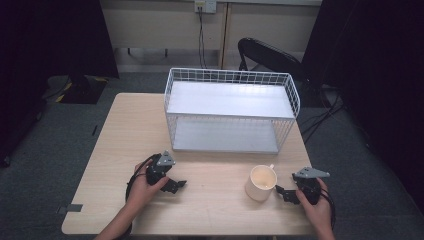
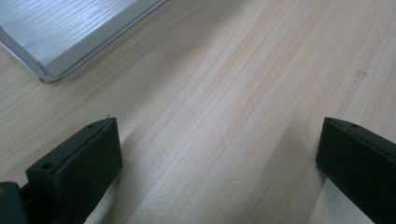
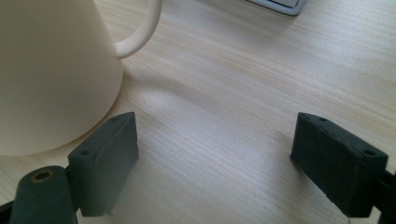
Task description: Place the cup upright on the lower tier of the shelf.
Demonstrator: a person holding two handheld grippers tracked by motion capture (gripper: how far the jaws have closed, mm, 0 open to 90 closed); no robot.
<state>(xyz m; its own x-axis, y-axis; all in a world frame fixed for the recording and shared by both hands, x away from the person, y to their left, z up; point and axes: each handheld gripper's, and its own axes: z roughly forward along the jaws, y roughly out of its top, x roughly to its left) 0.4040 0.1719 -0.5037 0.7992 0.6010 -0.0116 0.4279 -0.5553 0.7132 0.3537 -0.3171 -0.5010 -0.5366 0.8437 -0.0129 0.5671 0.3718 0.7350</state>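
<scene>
Wooden surface [image 1: 210, 200]: pale board carrying everything I work with; its front left corner is cut off by my forearm in the high view.
Wire rack [image 1: 231, 111]: white, two-tiered, standing at the far middle of the surface, both shelves bare as far as I can see. I judge it the likely place for the mug, so nothing is stowed yet. One rounded corner of its lower shelf [image 2: 60, 37] shows in the left gripper view.
Cream mug [image 1: 261, 183]: upright on the surface in front of the rack, toward my right, handle [image 3: 140, 32] turned toward the rack. Untouched, not lifted. Its inside looks empty from above, though the bottom is hard to make out.
Right tool [image 1: 281, 191]: jaws spread wide, nothing between them, held low just beside the mug on its right. In the right gripper view the mug wall sits outside the left jaw, close to it; I cannot tell whether they touch.
Left tool [image 1: 176, 185]: jaws wide apart over bare wood, well clear of the mug, holding nothing.
Progress: I judge this the very start; the grasp, the lift and the placing are all left.
Hidden: the mug rim and base are cropped in the right gripper view.
</scene>
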